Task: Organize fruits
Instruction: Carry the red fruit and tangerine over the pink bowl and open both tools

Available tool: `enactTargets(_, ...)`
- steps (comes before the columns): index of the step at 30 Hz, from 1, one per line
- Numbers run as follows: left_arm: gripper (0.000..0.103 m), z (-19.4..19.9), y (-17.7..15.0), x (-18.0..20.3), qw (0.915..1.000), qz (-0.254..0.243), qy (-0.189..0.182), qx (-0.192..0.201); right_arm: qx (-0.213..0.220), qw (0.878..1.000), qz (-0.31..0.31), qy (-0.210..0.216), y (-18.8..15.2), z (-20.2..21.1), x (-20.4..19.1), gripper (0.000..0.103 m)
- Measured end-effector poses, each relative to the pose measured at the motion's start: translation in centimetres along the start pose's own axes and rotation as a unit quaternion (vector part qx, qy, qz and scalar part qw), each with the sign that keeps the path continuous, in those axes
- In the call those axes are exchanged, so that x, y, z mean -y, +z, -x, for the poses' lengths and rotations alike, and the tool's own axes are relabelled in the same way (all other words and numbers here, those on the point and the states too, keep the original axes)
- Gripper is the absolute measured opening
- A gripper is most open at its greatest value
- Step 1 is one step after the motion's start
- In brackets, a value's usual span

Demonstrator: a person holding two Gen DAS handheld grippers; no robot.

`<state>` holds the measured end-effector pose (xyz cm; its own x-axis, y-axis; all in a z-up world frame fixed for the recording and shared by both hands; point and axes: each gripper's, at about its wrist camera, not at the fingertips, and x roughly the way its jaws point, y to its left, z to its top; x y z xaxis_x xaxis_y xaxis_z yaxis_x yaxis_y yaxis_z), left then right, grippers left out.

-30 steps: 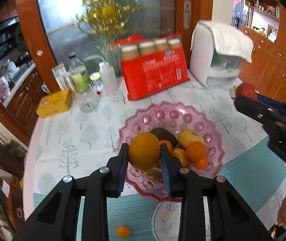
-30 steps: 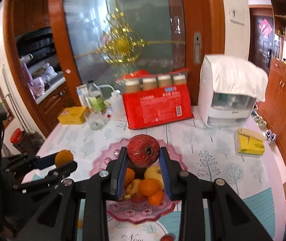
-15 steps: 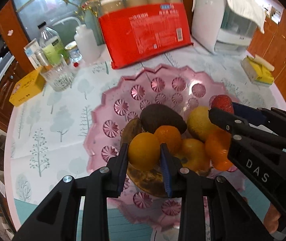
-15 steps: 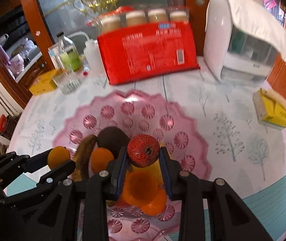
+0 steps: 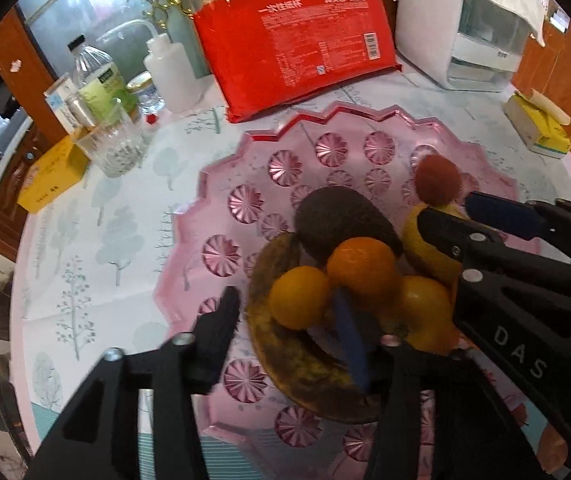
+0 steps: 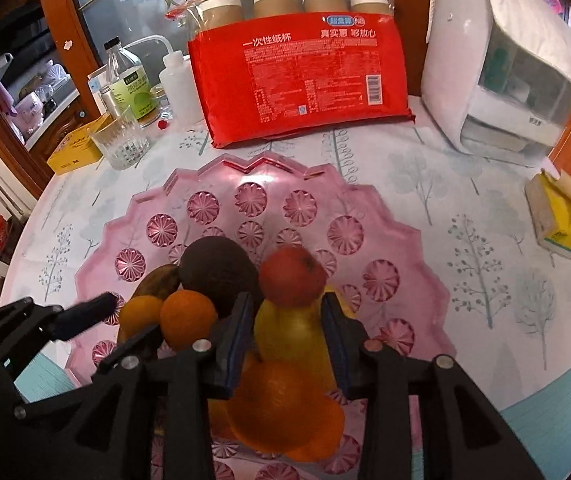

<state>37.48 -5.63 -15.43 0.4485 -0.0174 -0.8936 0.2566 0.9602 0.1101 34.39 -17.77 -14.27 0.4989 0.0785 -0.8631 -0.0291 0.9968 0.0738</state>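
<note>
A pink glass fruit plate (image 5: 221, 248) (image 6: 365, 240) holds a dark avocado (image 5: 341, 216) (image 6: 217, 268), oranges, a yellow fruit (image 6: 289, 332) and a browned banana (image 5: 285, 352). My left gripper (image 5: 289, 312) is open over the pile, and a small orange (image 5: 299, 296) (image 6: 137, 312) rests on the fruit between its spread fingers. My right gripper (image 6: 287, 312) is open, and a red fruit (image 6: 291, 276) (image 5: 437, 178) sits on the yellow fruit just beyond its fingertips.
A red pack of paper cups (image 6: 301, 76), a white appliance (image 6: 501, 68), bottles (image 6: 125, 84), a glass (image 6: 121, 144) and a yellow box (image 6: 75, 148) stand behind the plate. A yellow tissue pack (image 6: 561, 220) lies at the right table edge.
Both grippers moved down onto the plate and opened. The left one let go of the small orange and the right one let go of the red fruit, which now rest on the pile.
</note>
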Motion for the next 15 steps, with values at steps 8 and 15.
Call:
enactTargets(8, 0.083, 0.9, -0.2, -0.8, 0.9998, 0.017, -0.008, 0.004, 0.015, 1.0, -0.004, 0.012, -0.2, 1.1, -0.3, 0.042)
enactTargets(15, 0.086, 2.8, -0.3, -0.1, 0.9998, 0.012, -0.006, 0.017, 0.026, 1.0, -0.009, 0.015, -0.5, 2.7, -0.3, 0.042)
